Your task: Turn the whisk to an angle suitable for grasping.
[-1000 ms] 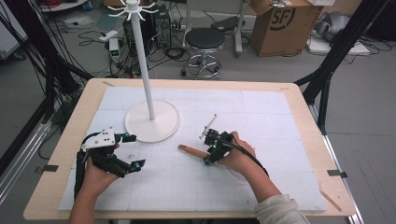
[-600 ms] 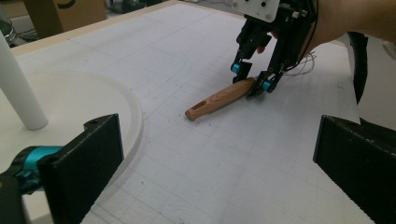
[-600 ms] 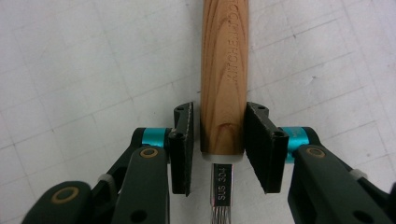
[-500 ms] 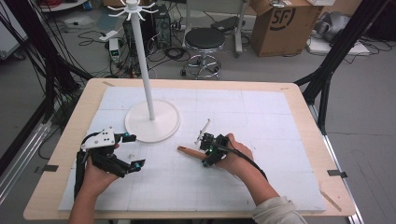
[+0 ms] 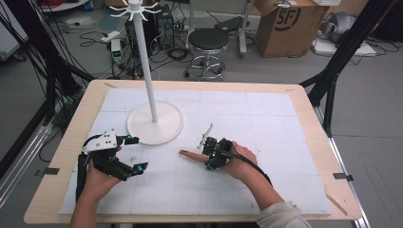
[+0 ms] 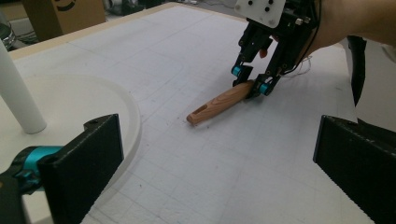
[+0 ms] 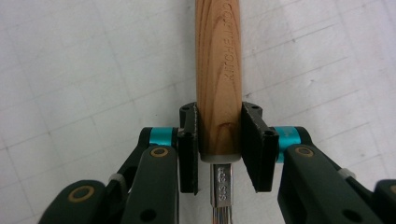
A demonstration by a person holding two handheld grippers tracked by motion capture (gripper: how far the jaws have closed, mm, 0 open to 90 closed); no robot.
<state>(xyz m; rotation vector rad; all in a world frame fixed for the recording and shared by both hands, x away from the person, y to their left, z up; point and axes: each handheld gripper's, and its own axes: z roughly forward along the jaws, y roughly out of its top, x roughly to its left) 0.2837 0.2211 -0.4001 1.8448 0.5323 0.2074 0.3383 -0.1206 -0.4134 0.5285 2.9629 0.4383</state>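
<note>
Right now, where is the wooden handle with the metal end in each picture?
High view: the light-brown wooden handle lies on the white mat, mid-table, in front of the round stand base.
Left gripper view: it lies upper middle, its far end between the right gripper jaws.
Right gripper view: it runs up the middle, clamped between the jaws.
Shared landmark: the right gripper on the handle.

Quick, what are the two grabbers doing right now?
Left gripper: open, holding nothing.
Right gripper: closed on the wooden handle of a utensil lying on the table.
</note>
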